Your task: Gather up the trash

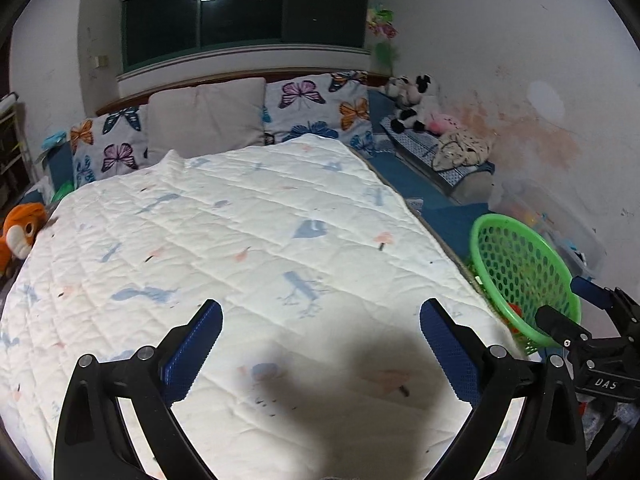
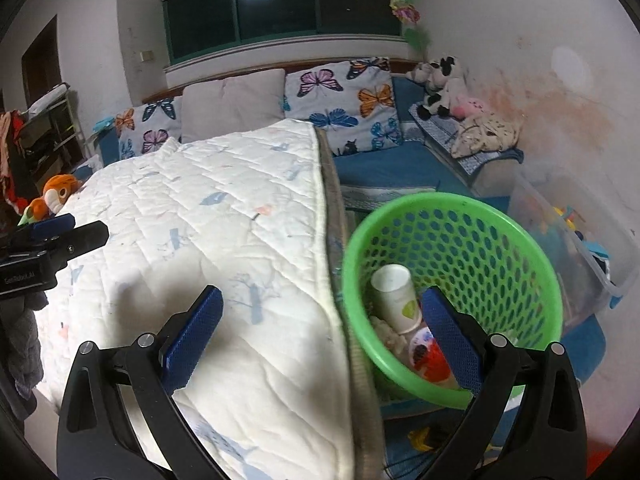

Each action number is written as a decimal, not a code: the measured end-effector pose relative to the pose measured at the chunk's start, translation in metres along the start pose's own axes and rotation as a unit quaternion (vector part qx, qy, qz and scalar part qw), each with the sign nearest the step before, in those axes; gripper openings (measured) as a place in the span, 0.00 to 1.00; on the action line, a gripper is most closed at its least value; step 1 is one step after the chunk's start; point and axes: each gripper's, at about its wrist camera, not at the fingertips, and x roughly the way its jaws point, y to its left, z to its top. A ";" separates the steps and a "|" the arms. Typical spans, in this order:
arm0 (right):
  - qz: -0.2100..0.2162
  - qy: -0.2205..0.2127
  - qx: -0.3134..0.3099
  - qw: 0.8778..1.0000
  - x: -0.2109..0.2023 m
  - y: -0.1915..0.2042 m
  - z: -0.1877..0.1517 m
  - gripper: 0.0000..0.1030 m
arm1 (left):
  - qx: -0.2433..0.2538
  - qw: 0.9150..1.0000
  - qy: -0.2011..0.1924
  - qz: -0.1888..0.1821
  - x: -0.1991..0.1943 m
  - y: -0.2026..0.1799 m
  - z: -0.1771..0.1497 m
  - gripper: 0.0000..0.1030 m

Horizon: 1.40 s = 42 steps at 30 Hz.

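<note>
Both my claws, left (image 1: 321,336) and right (image 2: 321,320), gape wide, empty. The paper cup (image 2: 396,298) in the green basket (image 2: 460,204) looks light, crushable; maybe take its rim.

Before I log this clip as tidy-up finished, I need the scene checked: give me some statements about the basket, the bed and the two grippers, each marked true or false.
1. A white paper cup lies inside the green basket. True.
2. The green basket stands on top of the white quilt. False: it sits beside the bed, past the quilt's edge.
3. The left gripper is open with nothing between its fingers. True.
4. The right gripper is clamped on the paper cup. False: it is open and holds nothing; the cup lies in the basket.
5. An orange plush toy lies at the far side of the quilt from the basket. True.
</note>
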 end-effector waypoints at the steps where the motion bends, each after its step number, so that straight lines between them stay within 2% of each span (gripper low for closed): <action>1: 0.002 -0.001 -0.004 1.000 0.001 0.004 0.001 0.96 | -0.004 1.000 -0.003 0.004 -0.002 0.004 -0.001 0.93; 9: 0.010 -0.018 -0.021 1.000 0.003 0.028 0.006 0.96 | -0.007 0.999 -0.025 0.043 -0.017 0.023 -0.006 0.93; 22: 0.026 -0.015 -0.042 0.999 0.009 0.057 0.006 0.96 | -0.031 0.997 -0.026 0.069 -0.028 0.048 -0.019 0.93; 42: 0.050 -0.015 -0.065 0.997 0.007 0.081 0.003 0.96 | -0.047 0.993 -0.032 0.100 -0.038 0.062 -0.030 0.93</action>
